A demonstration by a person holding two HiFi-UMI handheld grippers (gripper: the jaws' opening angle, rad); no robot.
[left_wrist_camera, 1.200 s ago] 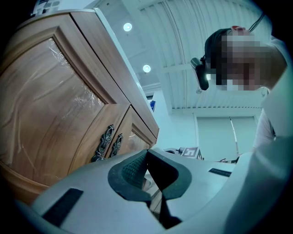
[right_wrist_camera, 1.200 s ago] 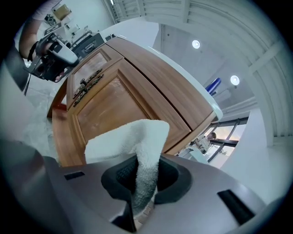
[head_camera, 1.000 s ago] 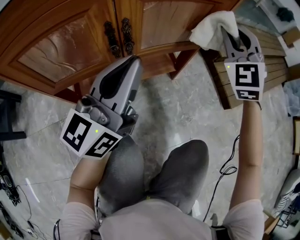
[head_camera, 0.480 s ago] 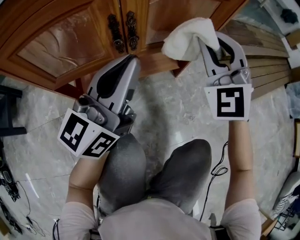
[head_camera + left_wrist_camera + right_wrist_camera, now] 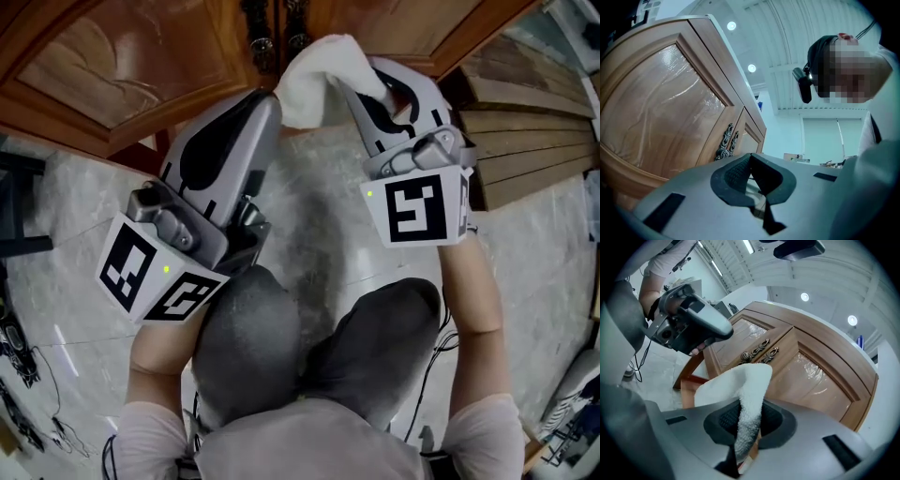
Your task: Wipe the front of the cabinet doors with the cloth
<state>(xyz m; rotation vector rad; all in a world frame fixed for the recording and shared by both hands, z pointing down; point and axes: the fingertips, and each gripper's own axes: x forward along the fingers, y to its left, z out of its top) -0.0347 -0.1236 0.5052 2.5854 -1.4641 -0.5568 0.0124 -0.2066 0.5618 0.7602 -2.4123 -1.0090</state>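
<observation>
Grey marble floor (image 5: 319, 216) — round ceiling lights (image 5: 731, 26) overhead.

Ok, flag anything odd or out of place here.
Wrinkled clear film covers the cabinet door panels, like leftover wrapping. Otherwise nothing stands out: the cloth is clamped in the right tongs.

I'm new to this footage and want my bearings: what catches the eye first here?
The white cloth, pinched in the right gripper, stands out at the head view's top centre, just below the dark ornate handles where the two glossy wooden cabinet doors meet. The left gripper, shut and empty, has its tip right beside the cloth.
</observation>
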